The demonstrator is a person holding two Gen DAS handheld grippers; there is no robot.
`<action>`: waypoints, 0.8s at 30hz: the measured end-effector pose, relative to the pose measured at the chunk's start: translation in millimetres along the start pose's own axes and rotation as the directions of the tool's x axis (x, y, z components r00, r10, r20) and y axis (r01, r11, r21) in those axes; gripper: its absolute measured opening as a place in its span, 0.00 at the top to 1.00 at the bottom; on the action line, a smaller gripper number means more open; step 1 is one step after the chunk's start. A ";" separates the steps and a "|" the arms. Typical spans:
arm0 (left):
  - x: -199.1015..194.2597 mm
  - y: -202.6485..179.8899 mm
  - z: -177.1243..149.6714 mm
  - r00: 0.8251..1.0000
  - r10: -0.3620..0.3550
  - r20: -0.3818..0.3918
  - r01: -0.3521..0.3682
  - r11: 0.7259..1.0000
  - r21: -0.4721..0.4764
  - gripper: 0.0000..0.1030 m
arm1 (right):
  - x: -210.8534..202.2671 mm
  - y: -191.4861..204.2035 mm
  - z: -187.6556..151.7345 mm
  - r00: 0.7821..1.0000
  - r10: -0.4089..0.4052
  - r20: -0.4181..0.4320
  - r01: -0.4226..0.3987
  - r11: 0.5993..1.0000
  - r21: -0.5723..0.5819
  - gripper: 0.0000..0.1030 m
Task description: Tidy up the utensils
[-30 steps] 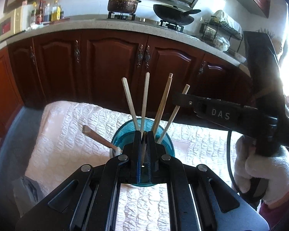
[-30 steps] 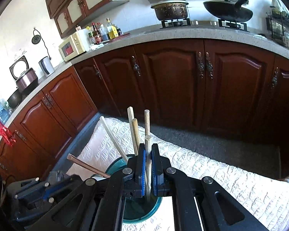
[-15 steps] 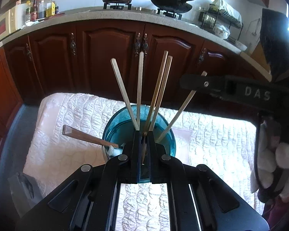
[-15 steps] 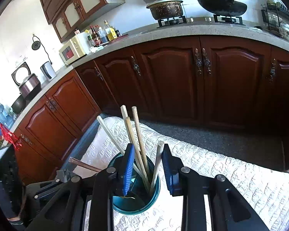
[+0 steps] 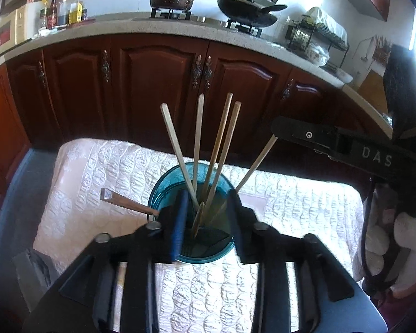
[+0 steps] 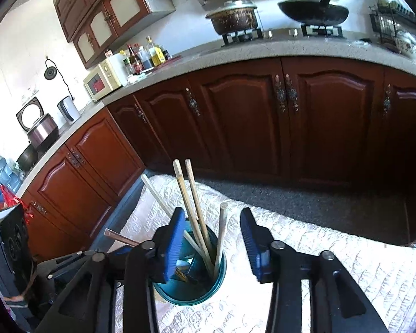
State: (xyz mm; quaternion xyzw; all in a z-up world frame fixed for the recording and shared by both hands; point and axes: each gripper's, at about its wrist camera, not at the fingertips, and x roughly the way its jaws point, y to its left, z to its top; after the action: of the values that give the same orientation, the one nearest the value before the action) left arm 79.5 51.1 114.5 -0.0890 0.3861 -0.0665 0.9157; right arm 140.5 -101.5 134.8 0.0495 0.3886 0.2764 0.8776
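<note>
Left gripper [image 5: 208, 219]: jaws opening, pads clear of the chopsticks [image 5: 198, 149] between them. Right gripper [image 6: 213, 238]: jaws opening, gripping nothing. Cup [image 5: 163, 191]: teal, directly ahead of both, on cloth [image 5: 97, 166]; 5 chopsticks upright inside.

Both grippers have let go over the teal cup [image 5: 163, 194]: the left gripper [image 5: 206, 216], clamped on a chopstick a second ago, is spreading its jaws, and the right gripper [image 6: 213, 238] is also opening, its chopstick [image 6: 222, 230] now standing loose in the cup.
</note>
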 end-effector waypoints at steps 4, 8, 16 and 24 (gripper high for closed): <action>-17.4 -2.6 2.0 0.999 0.004 0.044 -0.004 1.000 0.003 0.63 | -18.4 0.3 -3.8 0.999 -0.001 0.037 0.001 1.000 0.005 0.60; -35.3 -6.8 -3.7 0.996 0.030 0.082 -0.033 0.999 0.029 0.60 | -33.9 3.1 -13.5 0.998 -0.016 0.057 0.015 1.000 0.001 0.60; -49.8 -3.7 -26.5 0.990 0.093 0.103 -0.098 0.995 0.037 0.60 | -48.4 9.3 -59.6 0.994 -0.091 0.067 0.091 0.996 0.014 0.59; -60.5 2.9 -43.9 0.982 0.145 0.125 -0.149 0.988 0.027 0.60 | -47.0 19.6 -92.9 0.990 -0.131 0.046 0.129 0.991 0.045 0.58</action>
State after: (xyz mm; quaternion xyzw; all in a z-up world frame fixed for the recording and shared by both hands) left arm 6.2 60.6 125.8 -0.0476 0.3332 -0.0001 0.9416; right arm 40.2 -121.5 107.1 0.0490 0.3753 0.2091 0.9017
